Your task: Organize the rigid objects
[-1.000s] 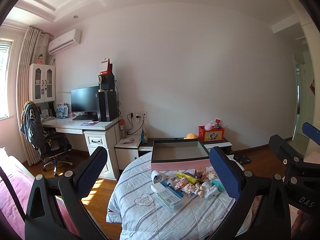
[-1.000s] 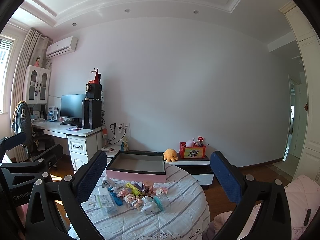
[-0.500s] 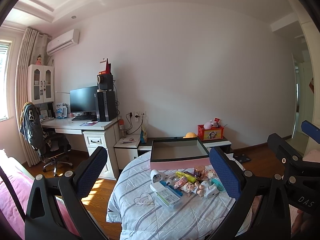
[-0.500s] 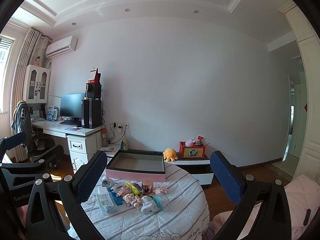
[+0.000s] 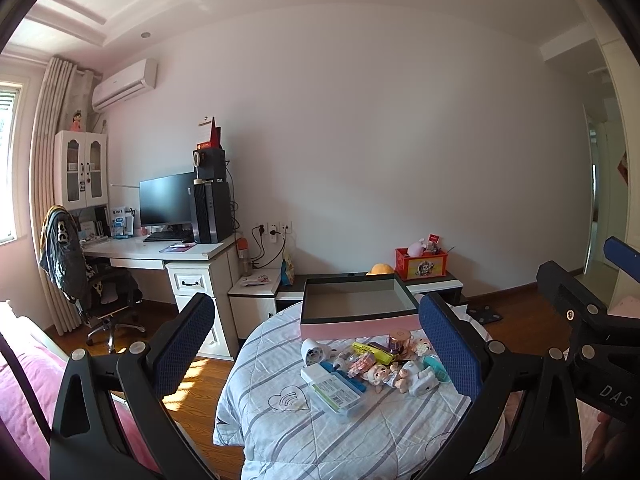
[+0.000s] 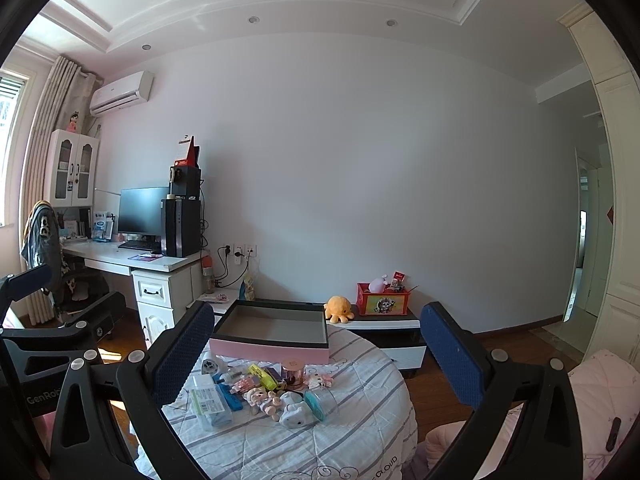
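Claws, left claw (image 5: 316, 352) and right claw (image 6: 318, 356), both spread wide and empty above the desk (image 6: 360, 432); approach clutter low, grab one rigid item, drop into pink tray (image 6: 272, 350).

left tool (image 5: 318, 346): blk frame; blue textured pads; silver screws | right tool (image 6: 318, 350): same

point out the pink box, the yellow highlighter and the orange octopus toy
pink box (image 6: 269, 351), right wrist view, on its pink front wall
yellow highlighter (image 6: 262, 375), right wrist view, on the middle of its body
orange octopus toy (image 6: 338, 307), right wrist view, on its round head
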Demonstrator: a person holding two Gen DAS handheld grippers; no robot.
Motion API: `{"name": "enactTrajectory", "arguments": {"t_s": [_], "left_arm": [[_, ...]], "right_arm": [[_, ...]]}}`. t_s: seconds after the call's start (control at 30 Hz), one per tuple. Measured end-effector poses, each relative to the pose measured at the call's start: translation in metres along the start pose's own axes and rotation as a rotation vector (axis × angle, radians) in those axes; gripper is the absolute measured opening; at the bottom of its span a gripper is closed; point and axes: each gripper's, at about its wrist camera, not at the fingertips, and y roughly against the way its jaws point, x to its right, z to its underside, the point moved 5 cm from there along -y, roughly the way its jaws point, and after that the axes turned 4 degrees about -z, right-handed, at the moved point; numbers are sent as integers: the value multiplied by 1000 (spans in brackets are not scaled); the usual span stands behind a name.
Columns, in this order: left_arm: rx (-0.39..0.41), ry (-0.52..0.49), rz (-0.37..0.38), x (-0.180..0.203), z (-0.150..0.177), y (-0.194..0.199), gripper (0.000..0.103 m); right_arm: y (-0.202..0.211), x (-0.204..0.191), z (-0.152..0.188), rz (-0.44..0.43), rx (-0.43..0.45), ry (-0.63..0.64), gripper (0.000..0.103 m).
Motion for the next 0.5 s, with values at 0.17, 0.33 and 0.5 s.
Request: {"name": "enactTrajectory", "arguments": {"t_s": [0.17,0.33,0.5], "left_arm": [[-4,1,4,-1,2,-1,103],[-32,3,11,-5,8,-16,103],[-56,18,19,-8,12,-37,103]], "right_arm": [[-4,1,1,1,0,-5,103],[-16,2,6,2,-19,-15,103],[-33,5,13,3,-40,-32,103]]}}
